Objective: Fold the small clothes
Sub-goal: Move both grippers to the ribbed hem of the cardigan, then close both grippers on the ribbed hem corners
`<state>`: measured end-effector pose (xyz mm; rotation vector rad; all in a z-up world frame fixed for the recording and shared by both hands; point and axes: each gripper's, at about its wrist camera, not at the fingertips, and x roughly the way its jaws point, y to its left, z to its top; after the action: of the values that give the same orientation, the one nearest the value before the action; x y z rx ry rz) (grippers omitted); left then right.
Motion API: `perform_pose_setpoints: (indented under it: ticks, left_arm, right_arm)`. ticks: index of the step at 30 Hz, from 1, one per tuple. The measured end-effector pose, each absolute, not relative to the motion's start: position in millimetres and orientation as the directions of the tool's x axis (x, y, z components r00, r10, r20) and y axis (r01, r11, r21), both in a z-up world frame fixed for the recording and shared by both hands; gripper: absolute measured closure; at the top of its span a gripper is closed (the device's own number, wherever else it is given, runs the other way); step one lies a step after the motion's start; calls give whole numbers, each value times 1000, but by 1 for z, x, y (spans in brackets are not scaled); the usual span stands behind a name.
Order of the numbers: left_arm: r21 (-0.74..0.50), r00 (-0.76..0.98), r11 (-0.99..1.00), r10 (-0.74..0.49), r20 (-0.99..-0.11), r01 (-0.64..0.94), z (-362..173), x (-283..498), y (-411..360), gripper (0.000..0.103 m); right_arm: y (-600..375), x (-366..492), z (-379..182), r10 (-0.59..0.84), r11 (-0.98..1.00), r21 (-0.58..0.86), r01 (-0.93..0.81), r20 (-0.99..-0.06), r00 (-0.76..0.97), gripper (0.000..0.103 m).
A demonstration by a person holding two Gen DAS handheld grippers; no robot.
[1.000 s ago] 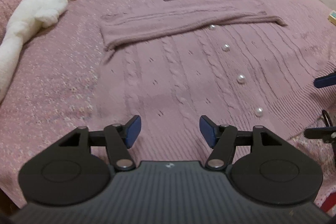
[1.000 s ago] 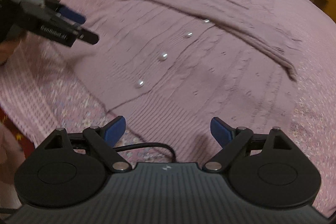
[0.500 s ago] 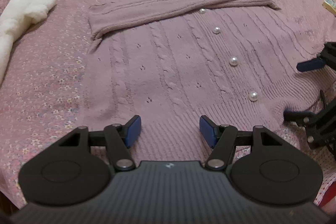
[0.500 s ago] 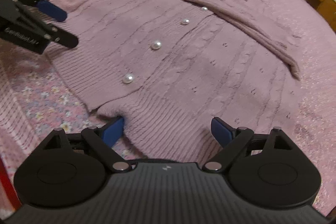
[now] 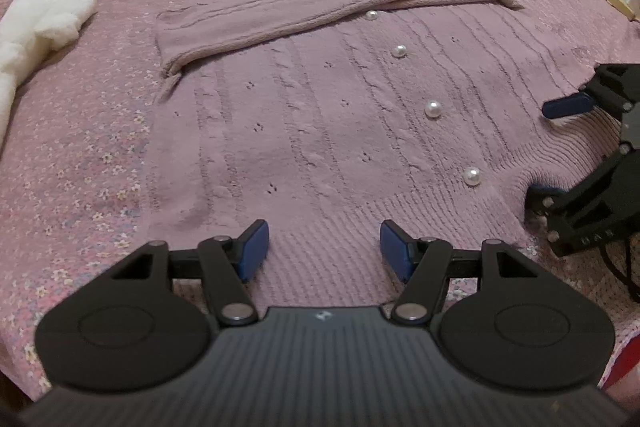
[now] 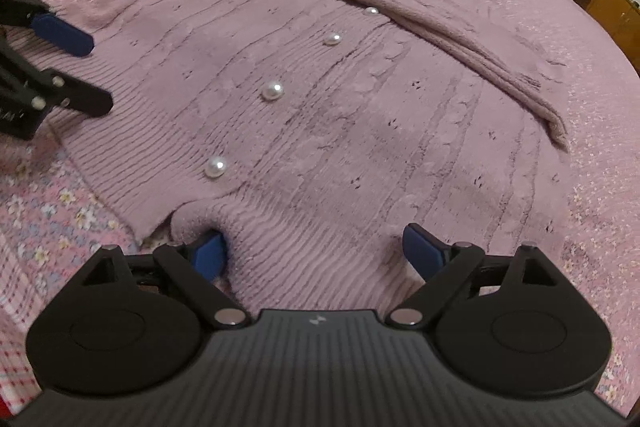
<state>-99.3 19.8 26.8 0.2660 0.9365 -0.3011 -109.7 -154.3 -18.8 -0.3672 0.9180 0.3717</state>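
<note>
The mauve cable-knit cardigan (image 5: pixel 320 115) lay flat on the floral bedspread (image 5: pixel 80 167), soft, limp and stretchy, best pinched at its ribbed hem, where the left gripper (image 5: pixel 322 247) and right gripper (image 6: pixel 316 251) sat open, holding nothing

A mauve cable-knit cardigan (image 5: pixel 304 131) with pearl-white buttons (image 5: pixel 433 109) lies on a pink floral bedspread (image 5: pixel 72 163).

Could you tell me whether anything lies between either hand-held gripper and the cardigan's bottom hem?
Nothing visible does. The left hand-held gripper and the right hand-held gripper both sit open right at the ribbed hem of the cardigan. The plush goose lies well off to the side.
</note>
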Motion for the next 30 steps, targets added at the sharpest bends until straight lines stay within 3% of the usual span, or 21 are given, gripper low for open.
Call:
perform_pose_setpoints:
  ticks: [8,12,23,29,30]
  left_arm:
    - [15,501,877,-260,-826,480,35,-107,12,38]
    - [34,494,834,-293,-819,550,39,-115,2,28]
    - [173,436,756,-160,-886,631,10,-101,-25,26]
    - [209,490,808,-111,-865,552,9,-90,-18,26]
    - [198,489,819,-113,-865,538,9,-88,-15,30]
  right_arm:
    - [-174,-102,-9,142,942,-92,-323,-763,631,10]
    - [-189,-97,-4,145,972,-20,-236,-739,659,10]
    - [-194,-103,-2,192,967,31,-252,-738,647,10]
    - [-176,-117,-3,208,934,-22,-357,-780,591,10]
    - [-174,-119,-4,204,932,-31,-361,-780,592,10]
